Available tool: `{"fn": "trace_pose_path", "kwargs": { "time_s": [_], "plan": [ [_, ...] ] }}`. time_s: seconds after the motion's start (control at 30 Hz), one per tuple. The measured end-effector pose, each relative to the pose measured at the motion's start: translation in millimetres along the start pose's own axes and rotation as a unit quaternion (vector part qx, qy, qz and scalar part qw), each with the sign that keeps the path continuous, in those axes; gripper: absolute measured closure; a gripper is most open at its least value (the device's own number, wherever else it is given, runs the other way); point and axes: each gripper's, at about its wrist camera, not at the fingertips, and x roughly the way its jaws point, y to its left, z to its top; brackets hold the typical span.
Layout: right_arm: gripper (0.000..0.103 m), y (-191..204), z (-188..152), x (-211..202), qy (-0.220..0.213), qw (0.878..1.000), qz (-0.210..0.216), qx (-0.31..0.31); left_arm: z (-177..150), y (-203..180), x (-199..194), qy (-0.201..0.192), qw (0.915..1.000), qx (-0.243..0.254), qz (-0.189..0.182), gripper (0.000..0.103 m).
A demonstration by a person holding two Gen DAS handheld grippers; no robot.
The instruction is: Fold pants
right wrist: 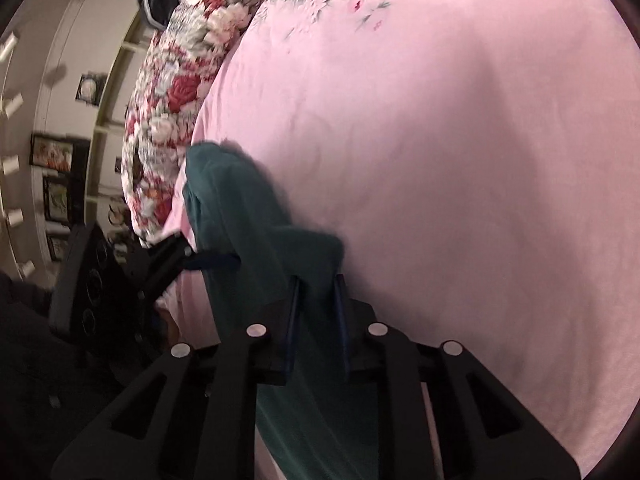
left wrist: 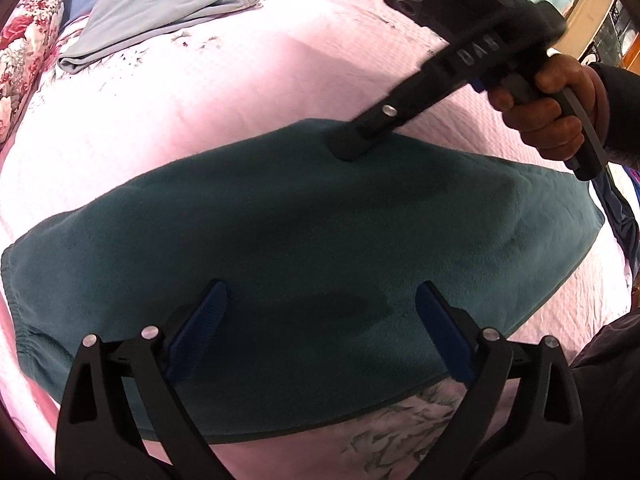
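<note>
Mid-fold by the look of it: dark teal pants (left wrist: 304,240) spread flat across the near half of the pink bedspread (left wrist: 200,92), already doubled over into one wide band, elastic waistband at the far left end. Right gripper (right wrist: 316,284) pinched nearly closed on a bunched bit of the far edge, teal fabric squeezed between the blue pads (right wrist: 291,320). Left gripper (left wrist: 320,312) hanging over the near middle of the pants, jaws spread wide, nothing between them. Next move, probably: carry that pinched edge up and over toward the near side for another fold, which needs the left one either grabbing a matching spot or pinning the cloth down so it doesn't drag. Hard to call whether the left fingertips actually touch the fabric or just hover. Right view pretty blurry, pants' far end lost behind the gripper frame. Second, light blue garment (left wrist: 160,12) lying far left near the floral pillow (left wrist: 24,48), cut off at the top.
</note>
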Motion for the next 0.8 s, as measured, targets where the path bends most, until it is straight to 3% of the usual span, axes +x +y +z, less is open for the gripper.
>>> {"fn": "trace_pose_path", "kwargs": {
  "time_s": [0.1, 0.17, 0.3, 0.37, 0.4, 0.5, 0.57, 0.63, 0.67, 0.8],
  "plan": [
    [0.086, -1.5, 4.9, 0.9, -0.016, 1.0, 0.003, 0.006, -0.5, -6.4, 6.5, -0.001, 1.0, 0.007, 0.004, 0.005],
    [0.092, 7.2, 3.4, -2.5, -0.031, 0.999, -0.031, -0.014, -1.1, -9.2, 7.5, -0.003, 0.9999, 0.011, 0.006, 0.005],
    [0.093, 42.5, -12.9, -19.8, -0.104, 0.98, -0.154, -0.073, -3.1, -8.8, 6.4, -0.008, 0.9999, 0.008, 0.002, 0.005],
    [0.093, 49.2, -22.2, -13.4, -0.125, 0.954, -0.256, -0.089, -2.9, -9.6, 6.7, -0.01, 0.9999, 0.009, 0.005, 0.004],
    [0.094, 43.8, -24.7, -11.3, -0.126, 0.952, -0.268, -0.083, -2.7, -10.3, 6.8, -0.01, 0.9999, 0.011, 0.006, 0.004],
    [0.089, 33.8, -28.2, -33.9, -0.175, 0.959, -0.224, -0.006, -1.2, -10.3, 3.2, -0.002, 0.9998, 0.019, 0.002, 0.004],
    [0.089, 43.1, -34.5, -54.8, -0.229, 0.959, -0.165, 0.009, 4.3, -0.9, -2.8, 0.007, 0.9999, 0.005, -0.009, 0.004],
    [0.089, 51.2, -40.0, -53.2, -0.238, 0.966, -0.099, 0.028, 9.5, 16.7, -14.6, -0.01, 0.9997, -0.02, -0.009, 0.004],
    [0.089, 51.6, -42.5, -48.2, -0.235, 0.967, -0.087, 0.034, 11.5, 28.9, -19.8, -0.02, 0.9994, -0.029, 0.004, 0.004],
    [0.088, 49.1, -67.0, -10.2, -0.202, 0.97, -0.124, 0.045, 6.3, 76.2, -17.2, -0.017, 0.9966, -0.07, 0.039, 0.005]
  ]
}}
